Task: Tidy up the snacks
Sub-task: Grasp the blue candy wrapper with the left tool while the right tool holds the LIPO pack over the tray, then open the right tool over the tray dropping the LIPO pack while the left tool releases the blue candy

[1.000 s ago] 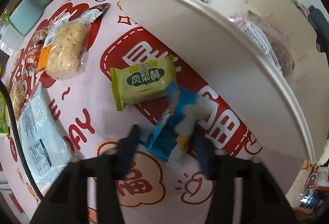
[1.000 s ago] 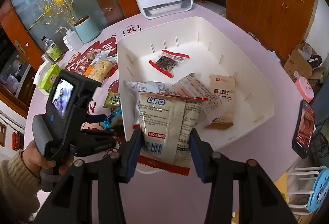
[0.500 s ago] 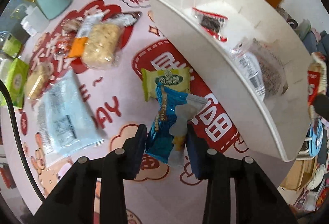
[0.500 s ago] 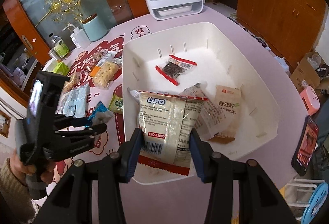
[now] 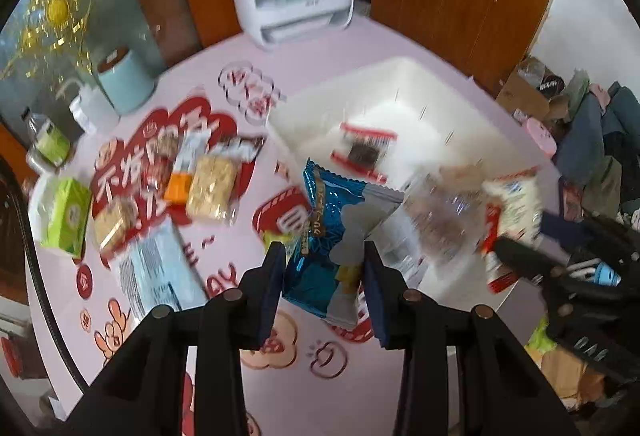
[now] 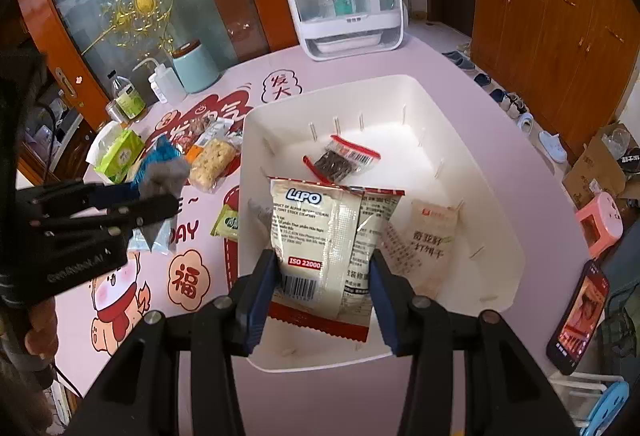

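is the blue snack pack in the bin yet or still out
Out. The blue snack pack hangs between the left gripper fingers, over the table beside the white bin, not inside it.

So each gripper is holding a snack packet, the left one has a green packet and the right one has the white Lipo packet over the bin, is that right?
Not quite: the left gripper holds a blue packet, not a green one, as the left wrist view shows. The right gripper does hold the white Lipo packet over the white bin.
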Motion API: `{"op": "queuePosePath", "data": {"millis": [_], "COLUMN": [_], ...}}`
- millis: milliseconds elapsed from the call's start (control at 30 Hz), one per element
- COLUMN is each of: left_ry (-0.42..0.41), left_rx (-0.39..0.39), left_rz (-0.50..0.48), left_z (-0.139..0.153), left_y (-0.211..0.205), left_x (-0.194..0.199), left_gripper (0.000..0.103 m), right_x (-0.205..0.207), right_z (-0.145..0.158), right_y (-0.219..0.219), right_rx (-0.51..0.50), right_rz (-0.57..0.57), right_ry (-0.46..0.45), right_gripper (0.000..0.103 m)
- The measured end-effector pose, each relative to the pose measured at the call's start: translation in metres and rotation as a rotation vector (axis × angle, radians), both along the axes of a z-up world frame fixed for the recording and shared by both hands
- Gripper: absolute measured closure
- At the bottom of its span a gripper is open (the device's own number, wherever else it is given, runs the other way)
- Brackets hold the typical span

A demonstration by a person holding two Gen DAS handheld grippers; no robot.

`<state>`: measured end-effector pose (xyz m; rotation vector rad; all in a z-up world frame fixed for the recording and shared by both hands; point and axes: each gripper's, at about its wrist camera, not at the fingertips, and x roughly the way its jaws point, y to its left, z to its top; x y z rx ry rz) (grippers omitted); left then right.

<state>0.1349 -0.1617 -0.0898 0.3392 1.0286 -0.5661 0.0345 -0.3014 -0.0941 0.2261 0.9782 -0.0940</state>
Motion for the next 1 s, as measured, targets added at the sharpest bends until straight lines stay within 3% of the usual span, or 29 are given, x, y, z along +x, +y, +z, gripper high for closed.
{"op": "queuePosePath", "data": {"millis": [167,500,533,600,667,1000], "left_ry": [-0.079,-0.07,-0.071,-0.072,-0.083,-0.096], "left_rx": [-0.002,-0.007,0.004,0.02,0.022,0.026], "left_rz": [0.038,0.044,0.047,0.045,0.048,0.051], "left_z": [0.022,0.022,0.02,0.017,0.017,0.019], "left_y": [-0.027,-0.061,-0.064,-0.067,-0.067,-0.057], "left_x": [-0.003,-0.011,-0.012,-0.014,-0.017,-0.025], "left_gripper": [0.067,0.066,0.062,0.046,0.017,0.015], "right_x": [-0.001,0.003,0.004,0.006,0.007,0.008], "right_z": [0.004,0.006,0.006,0.004,0.001,-0.003], "right_y": [-0.013,-0.039,-0.041,-0.046,-0.049,-0.049], "right_rx": [-0.021,-0.035,-0.032,-0.025,-0.03,-0.019], "right_rz": [-0.003,-0.02,-0.022,-0.029,-0.033,-0.025], "right_ry": [-0.007,-0.007,-0.005,0.007,0.021,0.041], "right_gripper": [0.056,0.056,0.055,0.053,0.047,0.043]}}
